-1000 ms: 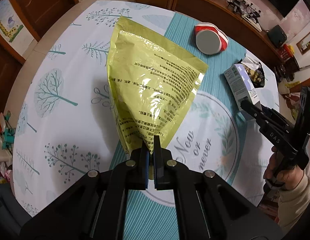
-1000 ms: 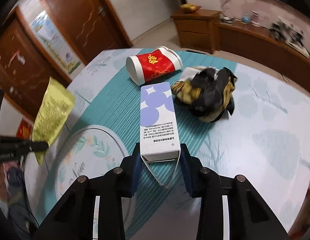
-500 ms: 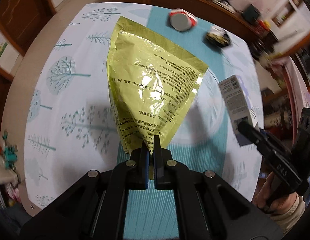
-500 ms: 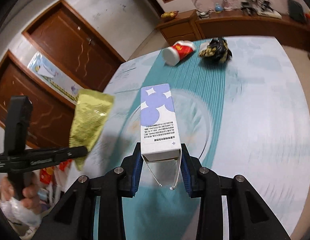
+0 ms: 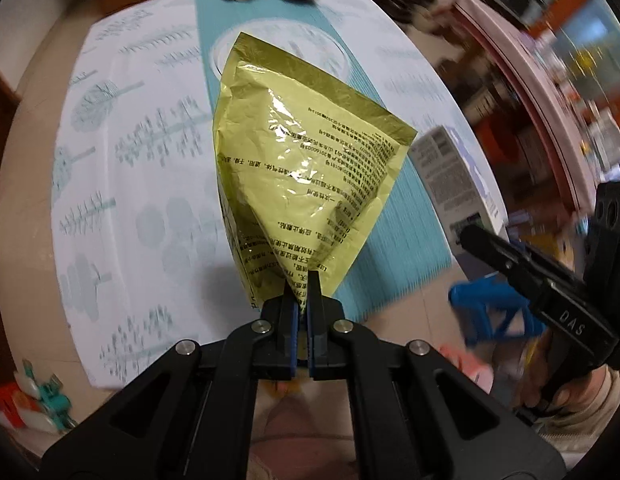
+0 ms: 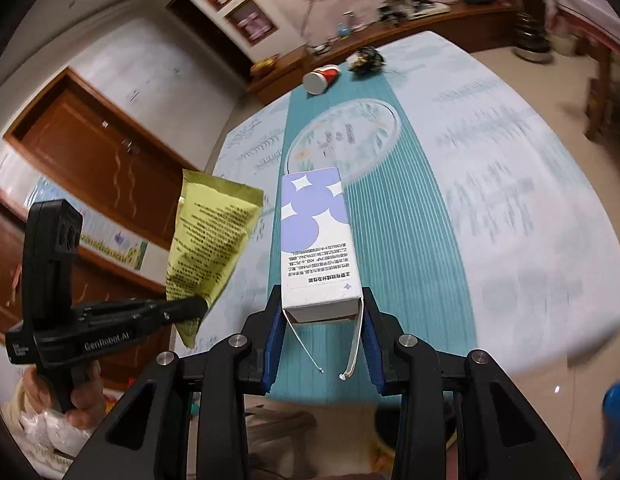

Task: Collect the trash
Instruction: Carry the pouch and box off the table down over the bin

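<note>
pouch [image 5: 306, 172] and carton [image 6: 316, 240] now lifted off table [image 6: 510, 200]

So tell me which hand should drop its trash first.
Probably either: both are loaded and off the table. The left tool pinches the yellow bag; the right tool clamps the white box. No bin shows.
</note>
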Motion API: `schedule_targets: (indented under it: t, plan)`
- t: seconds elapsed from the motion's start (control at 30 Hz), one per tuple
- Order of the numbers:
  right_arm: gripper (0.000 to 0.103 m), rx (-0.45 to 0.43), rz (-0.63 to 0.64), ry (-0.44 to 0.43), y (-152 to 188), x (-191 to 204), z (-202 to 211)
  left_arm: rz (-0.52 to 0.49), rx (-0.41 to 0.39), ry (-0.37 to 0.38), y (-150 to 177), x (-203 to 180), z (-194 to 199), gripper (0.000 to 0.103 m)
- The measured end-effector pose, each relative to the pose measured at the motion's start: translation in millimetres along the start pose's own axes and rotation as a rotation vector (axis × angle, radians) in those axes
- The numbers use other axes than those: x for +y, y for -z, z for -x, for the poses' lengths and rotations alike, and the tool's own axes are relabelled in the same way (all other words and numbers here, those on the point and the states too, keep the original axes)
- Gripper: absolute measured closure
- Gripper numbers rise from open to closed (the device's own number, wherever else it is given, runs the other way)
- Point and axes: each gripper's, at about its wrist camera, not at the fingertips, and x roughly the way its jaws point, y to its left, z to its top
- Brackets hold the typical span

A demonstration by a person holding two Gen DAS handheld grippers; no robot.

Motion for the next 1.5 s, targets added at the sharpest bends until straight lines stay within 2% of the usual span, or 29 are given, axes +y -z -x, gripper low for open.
schedule_targets:
  t: [0.2,0.3,0.6,0.77,0.97,1.17,1.37,1.4,1.47,1.5]
  plan:
    - [0.068,0.01,-0.043,0.052,78.1,15.9,24.0,-0.103,0.084,0.024,64.7,-15.7,-1.9,0.103]
    - [0.068,0.019,-0.06,0.072,106.9,15.7,34.0,-0.118,0.12,0.025,89.6,-23.3,-9.6,0.103]
    - [0.068,0.079,-0.124,0.105,175.7,-20.9,25.6,-0.133,0.184,-0.002,159.6,-46.6,-51.1,0.103]
    - [0.068,0.116,-0.151,0.122,215.8,-52.4,1.8,-0.095,0.227,-0.016,194.7,-49.7,-91.9,0.103]
    - [0.068,0.158,-0.194,0.157,274.6,-97.6,-32.3,-0.071,0.258,-0.024,228.2,-49.0,-158.8,0.102]
    - [0.068,0.217,-0.216,0.189,329.7,-142.7,-88.4,-0.067,0.303,-0.028,245.0,-38.7,-243.2,0.102]
    - [0.068,0.255,-0.225,0.237,371.7,-180.6,-151.6,-0.088,0.326,-0.028,244.3,-30.9,-317.9,0.101]
    - [0.068,0.259,-0.227,0.24,374.2,-184.5,-159.8,-0.093,0.321,-0.032,244.4,-28.3,-329.0,0.1]
    - [0.068,0.266,-0.226,0.25,384.6,-193.9,-175.8,-0.103,0.313,-0.055,242.5,-29.3,-345.0,0.087]
    - [0.068,0.268,-0.223,0.254,389.3,-195.4,-180.8,-0.102,0.306,-0.062,241.4,-30.4,-353.3,0.077]
